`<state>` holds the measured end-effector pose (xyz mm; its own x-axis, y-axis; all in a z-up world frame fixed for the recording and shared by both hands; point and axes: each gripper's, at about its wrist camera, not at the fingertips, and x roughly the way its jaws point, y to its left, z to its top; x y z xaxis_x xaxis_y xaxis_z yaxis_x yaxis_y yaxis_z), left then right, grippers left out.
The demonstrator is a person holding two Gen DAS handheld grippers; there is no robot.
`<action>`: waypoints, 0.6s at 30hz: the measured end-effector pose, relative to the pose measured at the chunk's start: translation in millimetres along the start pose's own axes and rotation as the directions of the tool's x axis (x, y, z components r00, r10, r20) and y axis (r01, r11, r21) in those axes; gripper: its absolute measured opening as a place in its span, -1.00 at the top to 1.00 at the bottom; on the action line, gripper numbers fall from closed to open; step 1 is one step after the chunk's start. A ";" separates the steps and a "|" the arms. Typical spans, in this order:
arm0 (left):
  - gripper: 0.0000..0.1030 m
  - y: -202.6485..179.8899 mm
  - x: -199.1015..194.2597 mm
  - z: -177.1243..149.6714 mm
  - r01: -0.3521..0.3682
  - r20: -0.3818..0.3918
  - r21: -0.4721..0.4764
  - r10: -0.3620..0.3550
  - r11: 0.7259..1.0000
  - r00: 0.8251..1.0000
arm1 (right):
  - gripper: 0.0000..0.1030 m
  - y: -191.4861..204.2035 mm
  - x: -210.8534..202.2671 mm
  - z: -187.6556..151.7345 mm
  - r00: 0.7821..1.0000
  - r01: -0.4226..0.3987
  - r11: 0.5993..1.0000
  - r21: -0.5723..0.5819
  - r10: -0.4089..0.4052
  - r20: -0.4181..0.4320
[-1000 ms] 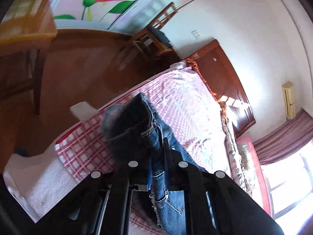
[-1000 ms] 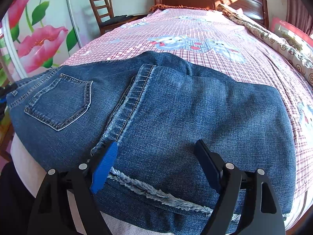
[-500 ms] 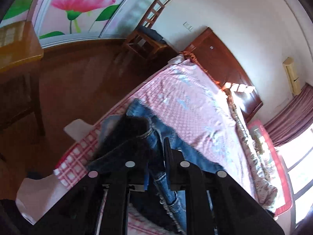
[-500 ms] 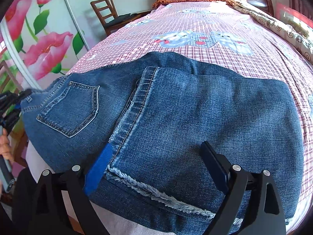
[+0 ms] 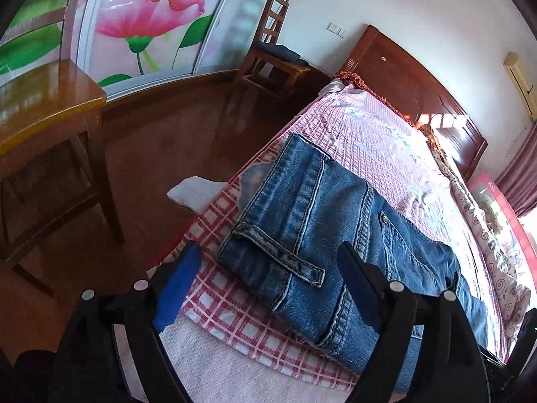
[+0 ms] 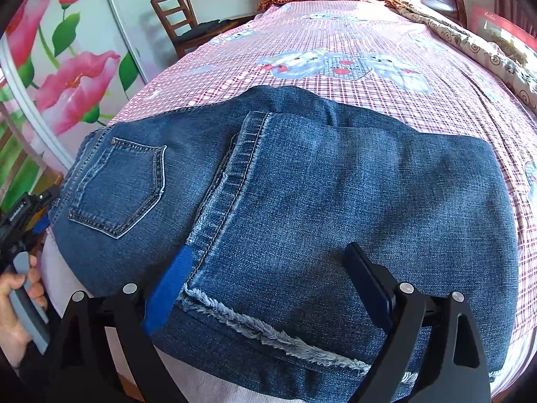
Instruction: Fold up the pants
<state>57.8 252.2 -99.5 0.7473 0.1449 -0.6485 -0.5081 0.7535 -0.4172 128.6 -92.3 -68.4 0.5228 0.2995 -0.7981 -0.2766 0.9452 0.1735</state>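
Note:
Blue jeans point(image 6: 285, 201) lie folded on the pink checked bed point(image 6: 369, 77), legs laid over the seat, frayed hem point(image 6: 268, 329) toward me. In the left wrist view the waistband end of the jeans point(image 5: 319, 235) lies flat near the bed's corner. My left gripper point(image 5: 268, 278) is open and empty, just above the waistband with its belt loop point(image 5: 285, 258). My right gripper point(image 6: 268, 282) is open and empty, just above the hem end. The left gripper also shows in the right wrist view point(image 6: 27, 221), held in a hand beside the waistband.
A wooden chair point(image 5: 272, 57) stands by the headboard point(image 5: 419, 94). A wooden table point(image 5: 43, 100) stands on the floor to the left. A patterned quilt point(image 6: 470, 40) lies along the bed's far side. A flowered sliding door point(image 6: 67, 67) is to the left.
My left gripper has let go of the waistband and opened; the jeans end now lies flat on the bed. The right gripper has stayed open over the hem.

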 end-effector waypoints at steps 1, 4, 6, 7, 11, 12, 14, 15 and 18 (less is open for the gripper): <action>-0.58 0.3 0.0 1.2 -0.001 -0.003 0.001 0.001 1.000 1.000 | -0.77 0.4 0.1 0.0 1.000 0.002 1.000 -0.001 -0.002 -0.001; 0.33 8.6 -0.4 2.8 -0.004 -0.041 -0.045 0.002 0.999 0.999 | -0.77 0.5 0.4 -0.3 1.000 0.004 1.000 -0.002 -0.004 -0.001; 0.54 5.4 -1.7 3.7 0.003 -0.063 -0.044 -0.006 0.999 0.998 | -0.77 0.9 0.5 0.0 1.000 0.006 1.000 -0.003 -0.006 0.000; 0.56 -0.3 -3.1 4.6 -0.014 -0.065 -0.014 0.013 1.000 0.998 | -0.77 1.0 0.5 -0.1 1.000 0.007 1.000 -0.002 -0.007 0.001; 0.62 -16.9 -9.0 6.6 -0.064 -0.056 0.034 0.065 0.997 0.996 | -0.77 0.0 0.3 0.4 1.000 0.001 1.000 -0.001 -0.001 0.001; 0.62 -20.3 -10.7 6.9 -0.076 -0.051 0.048 0.078 0.996 0.996 | -0.77 -0.6 0.3 0.3 1.000 -0.003 1.000 0.001 0.003 0.002; 0.63 -33.1 -18.6 6.3 -0.110 -0.009 0.123 0.112 0.986 0.994 | -0.77 -0.7 0.0 -0.1 1.000 -0.005 1.000 -0.002 0.005 0.002; 0.63 -44.0 -23.7 4.3 -0.139 0.025 0.189 0.137 0.972 0.990 | -0.77 -0.9 -0.1 -0.4 1.000 -0.007 1.000 -0.002 0.007 0.003; 0.62 -76.4 -29.3 -12.1 -0.291 0.151 0.406 0.250 0.866 0.956 | -0.77 -1.3 -0.3 -1.3 1.000 -0.010 1.000 -0.002 0.010 0.004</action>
<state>69.5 182.6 -56.3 0.6526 0.4239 -0.6280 -0.4836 0.8711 0.0855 127.8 -93.8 -69.1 0.5234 0.3096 -0.7938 -0.2836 0.9418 0.1804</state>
